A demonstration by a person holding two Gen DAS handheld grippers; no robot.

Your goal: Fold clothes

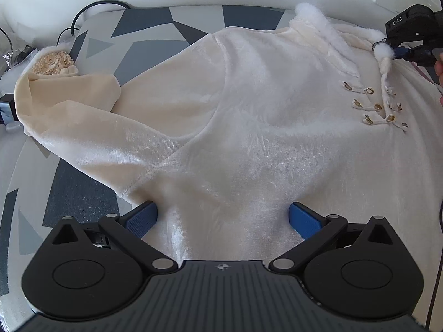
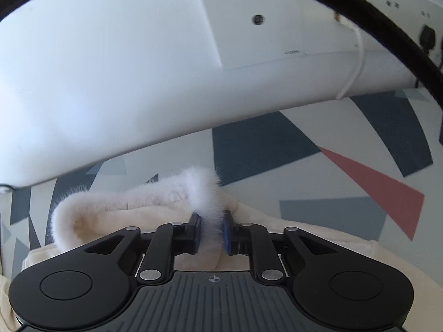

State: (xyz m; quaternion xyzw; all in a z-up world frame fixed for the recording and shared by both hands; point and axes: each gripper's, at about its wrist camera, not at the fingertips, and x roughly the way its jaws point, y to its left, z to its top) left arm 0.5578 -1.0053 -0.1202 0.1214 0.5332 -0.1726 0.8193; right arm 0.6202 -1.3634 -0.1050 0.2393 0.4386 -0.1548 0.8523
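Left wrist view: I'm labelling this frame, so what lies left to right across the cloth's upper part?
Beige lace-trimmed sleeve cuff → white fur collar → gold-tipped toggle fastenings → right gripper, shut on the fluffy collar end.

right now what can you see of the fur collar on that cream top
The fur collar is a fluffy white trim edging the neckline of the cream velvety top, which lies flat on the patterned surface. It curves in a loop. The right gripper pinches one section between its blue pads.
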